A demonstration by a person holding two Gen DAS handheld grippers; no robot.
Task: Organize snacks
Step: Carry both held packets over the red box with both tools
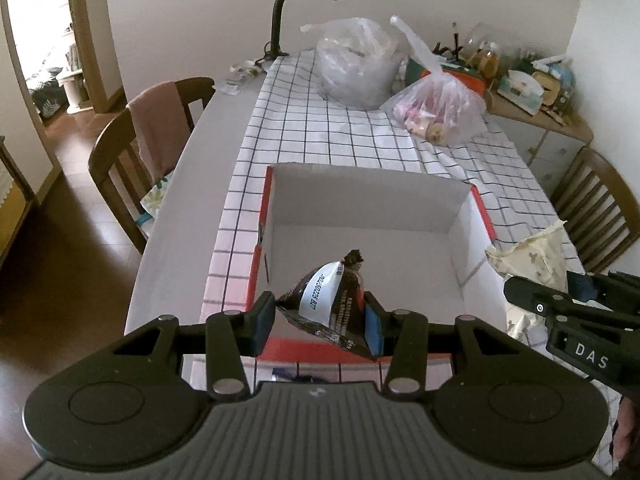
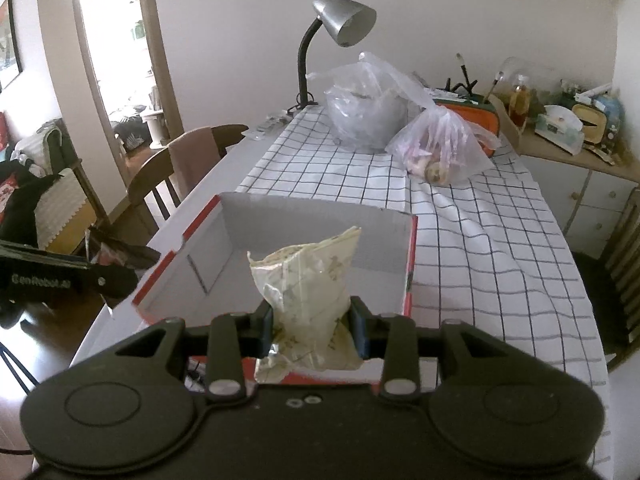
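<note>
So far nothing lies in the box (image 1: 360, 248): in the left wrist view its white floor is bare, and the left gripper (image 1: 320, 320) hangs over its near edge, jaws pinched on a dark snack pack (image 1: 328, 304) that has not been let go. At the right edge the right gripper (image 1: 568, 312) shows beside a cream pack (image 1: 528, 264). In the right wrist view that gripper (image 2: 312, 328) is clamped tight on the cream pack (image 2: 308, 288), held above the near rim of the box (image 2: 408, 264), with the left gripper (image 2: 80, 280) at the far left. Two plastic bags (image 2: 440, 148) sit at the far end of the checked cloth (image 2: 480, 260). I judge the job barely begun: both packs remain to be dropped in.
</note>
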